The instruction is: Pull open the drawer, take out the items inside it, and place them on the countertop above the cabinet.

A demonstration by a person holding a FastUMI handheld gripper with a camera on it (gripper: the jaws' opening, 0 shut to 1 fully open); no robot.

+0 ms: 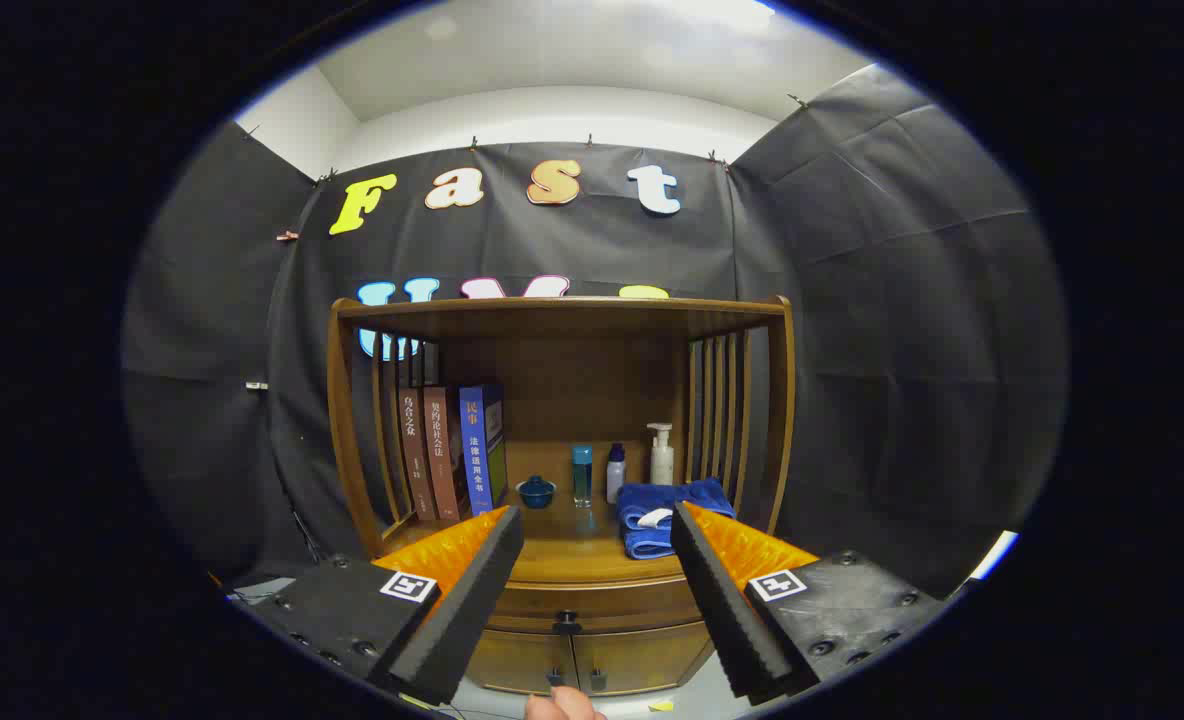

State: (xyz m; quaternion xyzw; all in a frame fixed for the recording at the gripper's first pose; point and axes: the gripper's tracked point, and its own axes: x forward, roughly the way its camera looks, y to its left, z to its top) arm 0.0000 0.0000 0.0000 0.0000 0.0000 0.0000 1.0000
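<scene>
The cabinet (562, 600) stood ahead with its drawer (592, 602) shut between the wide, empty jaws of the gripper (597, 520), while on the bench (572, 545) above sat books (452, 450), towels (667, 515), bottles (617, 470) and a small bowl (536, 491).

The gripper (597, 560) is hovering with its fingers spread wide, holding nothing. Beyond them the wooden cabinet (562, 420) is standing with its drawer (592, 598) closed, its knob (567, 622) sitting between the fingers. Folded blue towels (667, 515) are lying on the countertop (567, 545).
</scene>
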